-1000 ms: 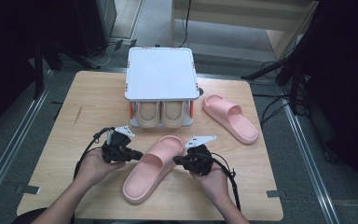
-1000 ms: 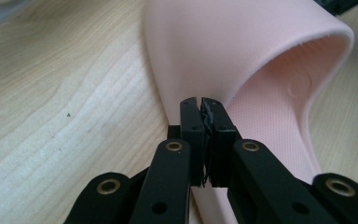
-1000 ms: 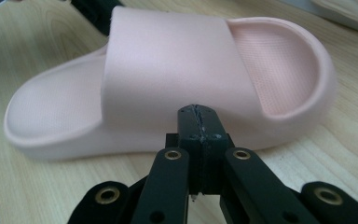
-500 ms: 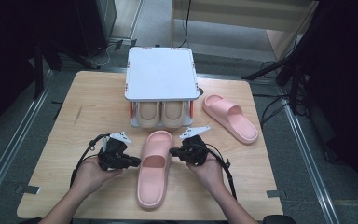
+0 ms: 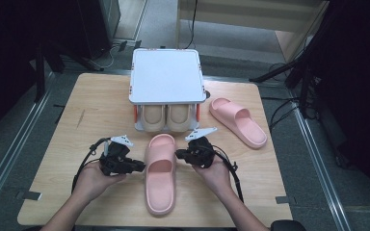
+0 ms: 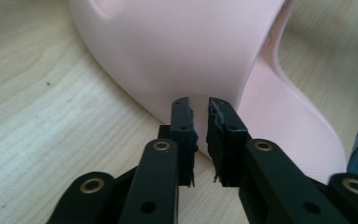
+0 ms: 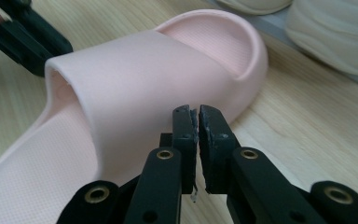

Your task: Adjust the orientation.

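The pale wooden table (image 5: pixel 101 110) stood in a dim room, a white shoe rack (image 5: pixel 166 79) at its far edge with beige slippers (image 5: pixel 166 118) tucked under it. The risk I saw was the near pink slipper (image 5: pixel 161 179) skewing sideways if either tool nudged it while pulling clear. It lay flat, toe toward the rack, between the tools. The left gripper (image 5: pixel 137 166) met its left flank, the right gripper (image 5: pixel 179 155) its right flank. Both sets of jaws had just been opening, only a narrow slit apart, nothing between them. A second pink slipper (image 5: pixel 237 120) lay well apart.
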Demonstrator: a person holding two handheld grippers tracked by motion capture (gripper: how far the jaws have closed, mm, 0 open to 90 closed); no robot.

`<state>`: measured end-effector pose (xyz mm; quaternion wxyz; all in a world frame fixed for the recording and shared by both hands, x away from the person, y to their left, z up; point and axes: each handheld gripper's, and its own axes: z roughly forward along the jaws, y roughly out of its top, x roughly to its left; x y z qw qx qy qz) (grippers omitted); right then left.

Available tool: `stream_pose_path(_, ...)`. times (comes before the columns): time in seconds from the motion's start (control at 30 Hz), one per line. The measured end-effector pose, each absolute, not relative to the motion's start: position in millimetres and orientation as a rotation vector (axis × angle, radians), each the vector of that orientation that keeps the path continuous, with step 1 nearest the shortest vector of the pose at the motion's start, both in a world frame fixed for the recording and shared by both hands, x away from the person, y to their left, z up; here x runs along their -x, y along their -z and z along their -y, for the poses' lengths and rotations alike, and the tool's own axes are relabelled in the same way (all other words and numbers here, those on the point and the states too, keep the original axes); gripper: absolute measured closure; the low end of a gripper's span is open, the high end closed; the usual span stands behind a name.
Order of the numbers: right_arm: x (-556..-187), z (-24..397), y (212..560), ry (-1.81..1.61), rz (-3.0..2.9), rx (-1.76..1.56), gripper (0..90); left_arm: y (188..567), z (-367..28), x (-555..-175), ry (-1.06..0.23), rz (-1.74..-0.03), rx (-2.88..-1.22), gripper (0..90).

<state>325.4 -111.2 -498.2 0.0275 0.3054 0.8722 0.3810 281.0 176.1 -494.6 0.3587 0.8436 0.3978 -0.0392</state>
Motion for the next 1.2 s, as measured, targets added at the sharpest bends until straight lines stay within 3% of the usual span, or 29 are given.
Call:
stream_pose_path(0.13, -325.6, 122.4, 491.2, -1.203, -2.657, -0.960, 83.5, 486.7, -183.1, -282.5, 0.055, -1.017, -2.144, 66.3)
stream_pose_path(0.4, -328.3, 156.0, 476.2, -1.246, -2.563, -1.040, 77.4, 482.2, -188.6, -292.7, 0.099, -1.033, -2.121, 54.5)
stream_pose_path(0.87, -333.9, 221.7, 457.8, -1.248, -2.397, -1.183, 75.3, 479.1, -174.7, -307.8, 0.130, -0.993, -2.138, 52.6)
stream_pose_path(1.2, -362.9, 264.2, 464.3, -1.206, -2.345, -1.264, 72.6, 478.4, -174.9, -305.1, 0.123, -0.987, -2.146, 52.0)
